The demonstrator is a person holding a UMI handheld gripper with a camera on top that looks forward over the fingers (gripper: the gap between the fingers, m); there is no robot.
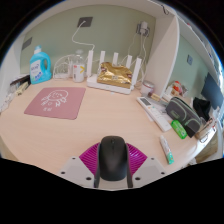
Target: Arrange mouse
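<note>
A black computer mouse [112, 155] sits between my two fingers, its rounded back facing up. My gripper [112, 162] is shut on it, with the magenta pads [91, 160] pressed against its left and right sides. A pink mouse mat [55, 101] with a pale drawing lies flat on the beige desk [105, 115], well ahead of the fingers and to the left. The mouse's underside is hidden.
At the back stand a blue bottle [40, 66], a glass cup [78, 70] and a white tray with a gold packet [116, 73]. To the right lie a white remote-like bar [155, 111], a green object [179, 128], a pen [166, 150] and a dark box [181, 108].
</note>
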